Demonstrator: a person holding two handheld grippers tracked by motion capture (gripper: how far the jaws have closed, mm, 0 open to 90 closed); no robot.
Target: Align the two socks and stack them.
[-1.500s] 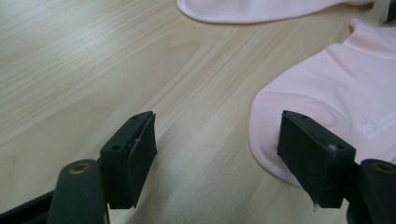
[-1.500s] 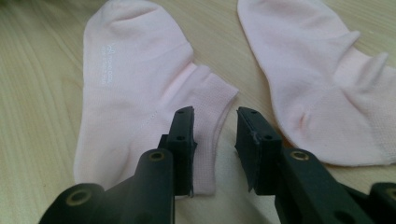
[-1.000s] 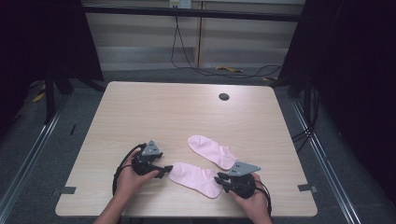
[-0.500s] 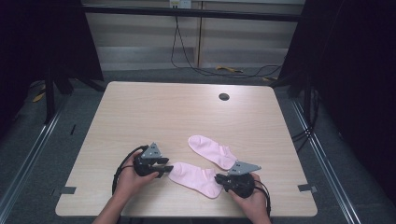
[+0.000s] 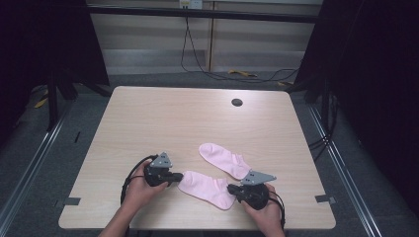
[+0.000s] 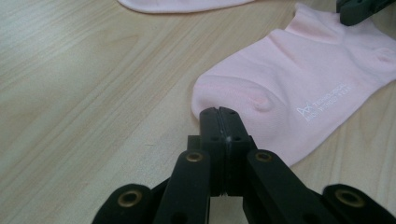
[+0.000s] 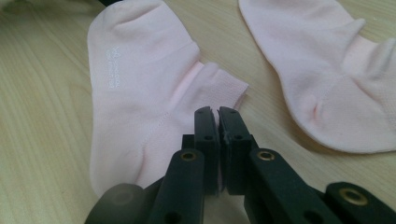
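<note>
Two pale pink socks lie on the wooden table (image 5: 197,123). The near sock (image 5: 205,187) stretches between both grippers; the far sock (image 5: 225,159) lies just behind it, untouched. My left gripper (image 5: 179,176) is shut on the near sock's toe (image 6: 299,79), and the cloth puckers by the jaw tips (image 6: 219,112). My right gripper (image 5: 231,188) is shut on the ribbed cuff end of the same sock (image 7: 135,70), its jaw tips (image 7: 214,111) pressed together over the fabric edge. The far sock (image 7: 322,60) lies to the right in the right gripper view.
A round black cable hole (image 5: 237,102) sits near the table's far right. The socks lie close to the front edge, where both hands rest. Dark frame posts (image 5: 52,94) and floor cables (image 5: 237,74) surround the table.
The left gripper has edged right onto the near sock's toe and now sits closed on it. The right gripper and both socks have barely moved.
</note>
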